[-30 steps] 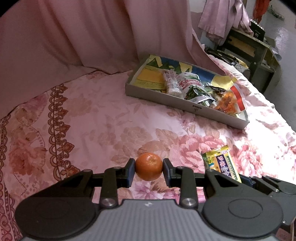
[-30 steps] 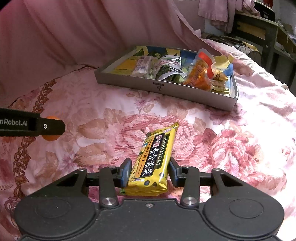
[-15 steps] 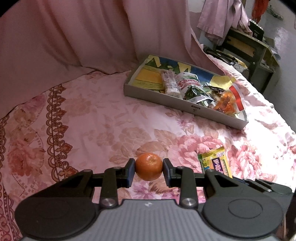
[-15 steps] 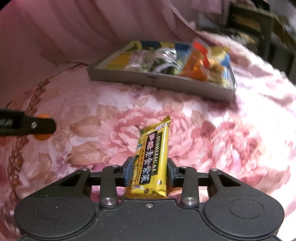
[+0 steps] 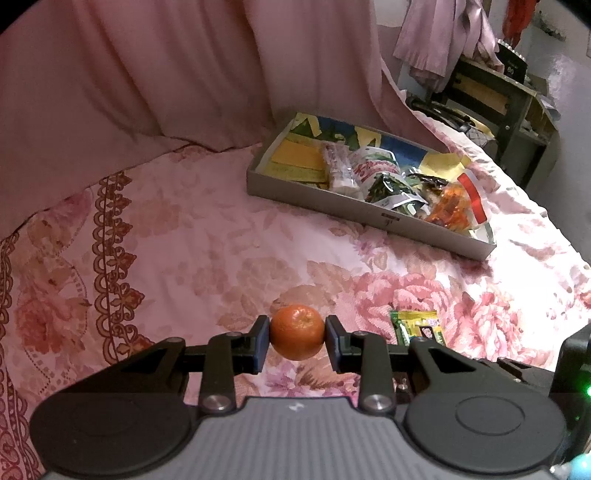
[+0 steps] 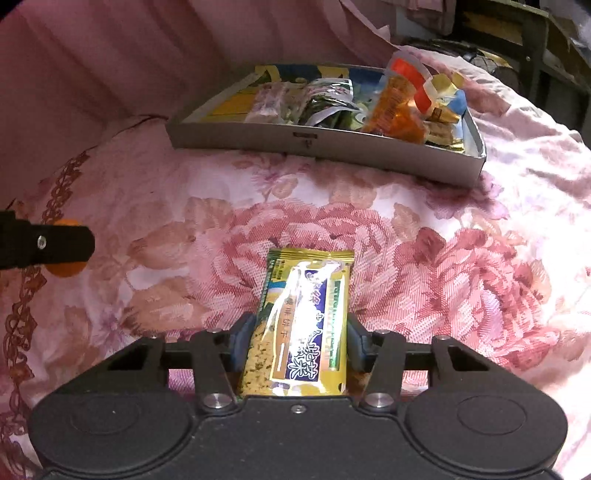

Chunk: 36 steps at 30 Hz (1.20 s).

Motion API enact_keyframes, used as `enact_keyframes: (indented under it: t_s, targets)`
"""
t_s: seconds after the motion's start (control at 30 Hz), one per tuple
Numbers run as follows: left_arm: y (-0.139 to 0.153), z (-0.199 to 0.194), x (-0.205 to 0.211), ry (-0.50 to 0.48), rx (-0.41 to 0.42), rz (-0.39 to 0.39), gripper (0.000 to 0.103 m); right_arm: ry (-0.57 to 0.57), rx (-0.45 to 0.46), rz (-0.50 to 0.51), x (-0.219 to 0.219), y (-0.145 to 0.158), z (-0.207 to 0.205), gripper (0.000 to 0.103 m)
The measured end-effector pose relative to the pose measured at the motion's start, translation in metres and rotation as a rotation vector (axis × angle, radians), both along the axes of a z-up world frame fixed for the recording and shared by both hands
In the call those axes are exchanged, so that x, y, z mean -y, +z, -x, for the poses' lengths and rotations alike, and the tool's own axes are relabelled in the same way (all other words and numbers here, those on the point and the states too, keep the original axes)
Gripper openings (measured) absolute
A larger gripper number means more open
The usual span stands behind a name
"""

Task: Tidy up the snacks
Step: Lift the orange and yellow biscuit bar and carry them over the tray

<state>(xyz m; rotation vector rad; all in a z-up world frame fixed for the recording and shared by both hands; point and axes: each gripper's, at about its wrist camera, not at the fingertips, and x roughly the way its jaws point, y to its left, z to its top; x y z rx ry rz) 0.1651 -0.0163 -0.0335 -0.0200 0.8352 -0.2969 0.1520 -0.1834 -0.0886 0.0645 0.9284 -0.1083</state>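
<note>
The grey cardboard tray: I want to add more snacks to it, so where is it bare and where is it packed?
In the grey cardboard tray, the left end is free: only the printed yellow lining shows, up to the clear-wrapped bar. From there rightward it is crowded with the green packets and the orange bag, up to the right wall.

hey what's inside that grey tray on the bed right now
The grey tray holds a clear-wrapped bar, green packets and an orange bag on its yellow-and-blue printed floor. Whatever lies beneath those packets is covered.

A bedroom at home — floral bedspread [image 5: 229,236], hanging clothes [image 5: 439,33].
</note>
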Motion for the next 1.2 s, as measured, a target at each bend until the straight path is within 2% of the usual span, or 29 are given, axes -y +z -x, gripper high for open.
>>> enact_keyframes:
  t_s: [0.13,0.33,0.6,0.8,1.03,1.2]
  targets:
    - [0.003,0.002,0.000,0.001,0.011,0.000,0.035,0.046,0.027,0.081,-0.008,0.008,0.007,0.051]
    - [0.007,0.004,-0.001,0.006,0.034,0.012,0.035,0.128,0.146,0.220,-0.023,0.028,0.017,0.051]
    - [0.017,-0.002,-0.003,0.018,0.069,0.049,0.035,0.150,0.262,0.219,-0.012,0.064,0.014,0.051]
    - [0.040,-0.019,0.006,0.012,0.132,0.067,0.035,0.199,0.348,0.239,0.003,0.097,0.008,0.051]
    - [0.071,-0.051,0.027,0.012,0.206,0.096,0.035,0.224,0.428,0.275,0.037,0.121,-0.019,0.051]
    - [0.086,-0.081,0.053,-0.010,0.245,0.090,0.035,0.199,0.481,0.222,0.064,0.128,-0.048,0.051]
